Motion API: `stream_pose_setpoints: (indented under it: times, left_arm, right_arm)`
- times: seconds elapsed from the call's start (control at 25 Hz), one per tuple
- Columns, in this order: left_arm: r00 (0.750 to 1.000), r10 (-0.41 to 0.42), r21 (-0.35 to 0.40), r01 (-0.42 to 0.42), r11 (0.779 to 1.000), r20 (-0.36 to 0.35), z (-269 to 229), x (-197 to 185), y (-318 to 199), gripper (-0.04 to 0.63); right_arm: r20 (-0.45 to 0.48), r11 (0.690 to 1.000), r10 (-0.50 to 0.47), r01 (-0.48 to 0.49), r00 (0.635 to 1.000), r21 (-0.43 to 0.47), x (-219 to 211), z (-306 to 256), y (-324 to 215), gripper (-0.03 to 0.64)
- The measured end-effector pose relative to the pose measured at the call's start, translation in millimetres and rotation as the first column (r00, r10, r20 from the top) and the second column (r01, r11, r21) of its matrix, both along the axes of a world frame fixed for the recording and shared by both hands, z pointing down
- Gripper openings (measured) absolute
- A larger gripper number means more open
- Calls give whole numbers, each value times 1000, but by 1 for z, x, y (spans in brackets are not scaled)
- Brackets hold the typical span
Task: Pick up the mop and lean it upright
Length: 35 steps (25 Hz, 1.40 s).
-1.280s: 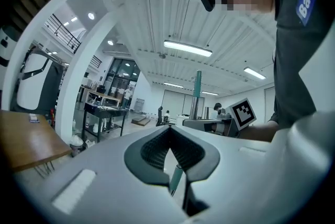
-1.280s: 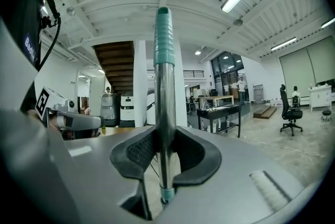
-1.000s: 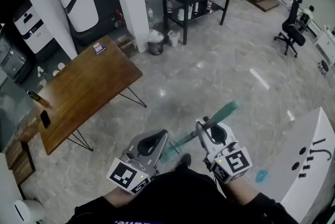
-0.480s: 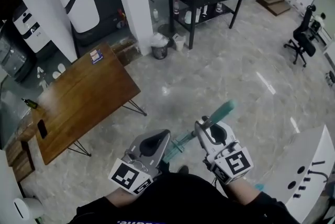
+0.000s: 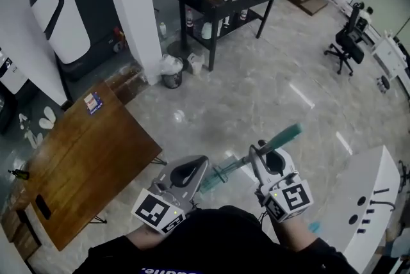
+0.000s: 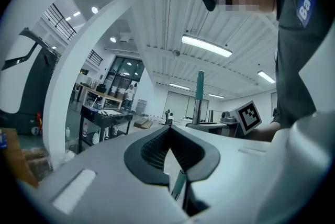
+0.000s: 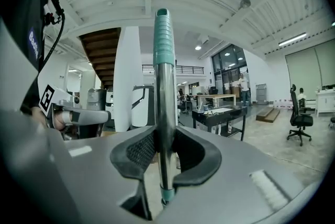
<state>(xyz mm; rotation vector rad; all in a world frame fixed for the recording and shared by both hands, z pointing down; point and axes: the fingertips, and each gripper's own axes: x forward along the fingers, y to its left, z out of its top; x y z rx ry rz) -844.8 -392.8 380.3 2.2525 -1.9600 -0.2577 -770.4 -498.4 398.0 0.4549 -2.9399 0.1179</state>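
The right tool point(image 5: 257, 153) grips the mop point(image 5: 285, 135) by its pole, the left tool point(image 5: 198, 162) closed beside it, open floor point(image 5: 256, 87) far ahead between the wooden counter point(image 5: 83, 151) edge left and white counter point(image 5: 371, 196) right.

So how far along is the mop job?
Done: the mop is picked up, the right gripper clamped on its pole. In hand: it is held out over the floor, the left gripper, jaw tips together, at its lower part. Left: leaning it upright; it rests against nothing yet.
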Motion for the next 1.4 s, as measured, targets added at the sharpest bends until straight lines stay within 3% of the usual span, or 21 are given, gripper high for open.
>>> stream_pose_setpoints:
  times: [0.24, 0.52, 0.8, 0.96, 1.2, 1.4]
  left_arm:
    - [1000, -3, 2, 3, 1000, 13, -5, -46, -33, 18]
    - [993, -114, -30, 116, 993, 43, 1, -100, -89, 18]
    - [952, -297, -60, 301, 952, 69, -2, -144, -162, 18]
    - [930, -361, -92, 367, 926, 69, 2, -165, -188, 18]
    - [912, -404, -97, 409, 907, 70, 1, -200, -213, 19]
    - [915, -400, -68, 402, 913, 39, 9, -245, -232, 18]
  right_arm:
    - [21, 1000, 10, -10, 1000, 20, -52, -11, -46, 98]
    - [42, 989, -143, 144, 989, -17, -134, 1, -95, 98]
    - [59, 928, -364, 368, 929, -59, -200, 11, -149, 98]
    - [54, 894, -438, 441, 897, -77, -232, 19, -172, 98]
    - [48, 886, -454, 456, 890, -77, -272, 21, -210, 99]
    - [15, 905, -422, 422, 906, -60, -313, 27, -242, 98]
